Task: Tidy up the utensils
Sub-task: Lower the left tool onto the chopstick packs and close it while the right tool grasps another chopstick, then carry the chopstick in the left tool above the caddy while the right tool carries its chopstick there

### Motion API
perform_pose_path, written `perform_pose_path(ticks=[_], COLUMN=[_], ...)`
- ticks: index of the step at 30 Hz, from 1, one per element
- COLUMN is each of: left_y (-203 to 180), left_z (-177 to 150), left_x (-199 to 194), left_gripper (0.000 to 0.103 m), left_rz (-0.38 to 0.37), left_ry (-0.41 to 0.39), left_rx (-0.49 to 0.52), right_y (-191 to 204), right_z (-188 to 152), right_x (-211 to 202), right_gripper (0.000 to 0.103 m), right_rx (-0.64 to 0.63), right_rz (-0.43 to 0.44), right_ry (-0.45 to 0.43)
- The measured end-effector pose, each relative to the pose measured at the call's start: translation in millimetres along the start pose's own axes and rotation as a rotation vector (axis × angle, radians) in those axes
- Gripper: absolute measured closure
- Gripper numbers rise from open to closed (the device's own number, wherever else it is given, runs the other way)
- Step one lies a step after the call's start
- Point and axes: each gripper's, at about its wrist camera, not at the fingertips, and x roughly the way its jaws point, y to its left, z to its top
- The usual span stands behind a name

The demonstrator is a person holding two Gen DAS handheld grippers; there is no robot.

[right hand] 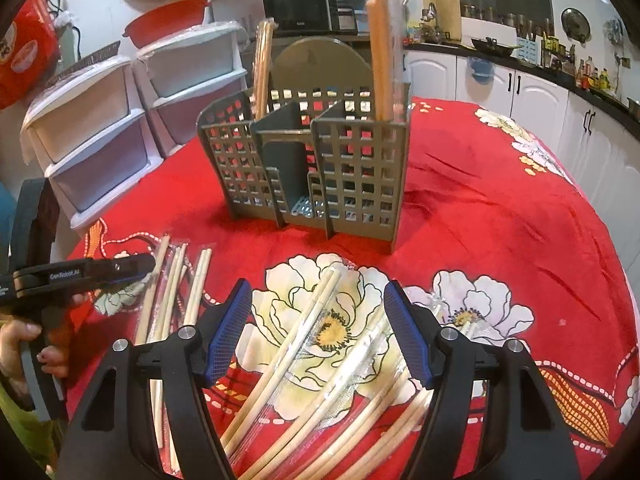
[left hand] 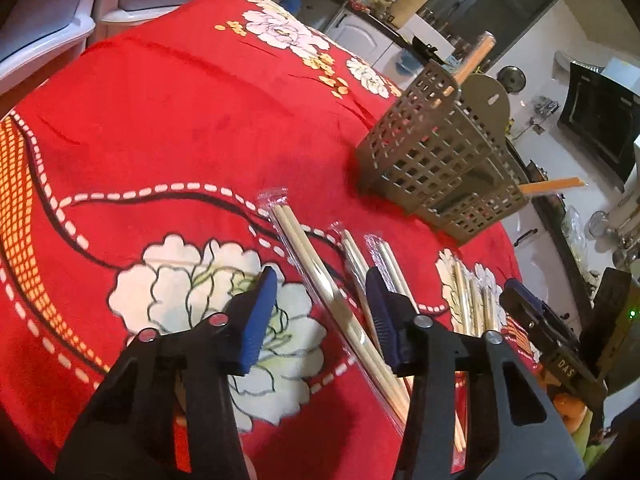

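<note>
A home kitchen; white cabinets (right hand: 532,92), a microwave (right hand: 298,2), a range hood (left hand: 600,120), cluttered counter (right hand: 560,68).

Caddy (right hand: 304,168) stands behind the wrapped chopsticks (right hand: 304,344) on the tablecloth (right hand: 500,216) — seemingly two pairs inside.

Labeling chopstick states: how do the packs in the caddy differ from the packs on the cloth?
The caddy packs stand upright in the grey caddy's outer compartments; the cloth packs lie flat and scattered on the red tablecloth. The caddy packs look orange-tan, the cloth packs pale cream. Both are in clear plastic wrappers.
</note>
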Motion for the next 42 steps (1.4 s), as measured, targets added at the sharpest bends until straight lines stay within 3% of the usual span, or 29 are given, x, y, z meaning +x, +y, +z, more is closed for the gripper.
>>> perform_pose_path(ticks=[19, 25, 29, 30, 38, 42], left_y=[2.3, 1.2, 1.0, 1.1, 3.4, -10.3], left_z=[37.6, 44.4, 49.5, 50.3, 55.2, 57.4], left_x=[28.7, 35.3, 39.6, 40.6, 29.2, 7.4], left_gripper=[0.075, 0.083, 0.093, 0.096, 0.1, 0.101], left_rz=[0.076, 0.124, 0.163, 0.168, 0.127, 0.097], left_ry=[0.024, 0.011, 0.004, 0.003, -0.008, -0.056], left_rx=[-0.017, -0.005, 0.017, 0.019, 0.006, 0.031], right_y=[7.0, 11.7, 9.0, 9.4, 9.6, 14.7], right_z=[13.3, 17.7, 19.5, 20.9, 30.8, 39.6], right_x=[69.5, 79.1, 80.9, 82.0, 66.8, 47.6], right_gripper=[0.051, 0.063, 0.081, 0.089, 0.094, 0.095], right_rx=[0.019, 0.018, 0.031, 0.035, 0.041, 0.025], right_rz=[-0.041, -0.045, -0.037, -0.034, 0.053, 0.096], right_ry=[0.195, 0.2, 0.193, 0.193, 0.145, 0.09])
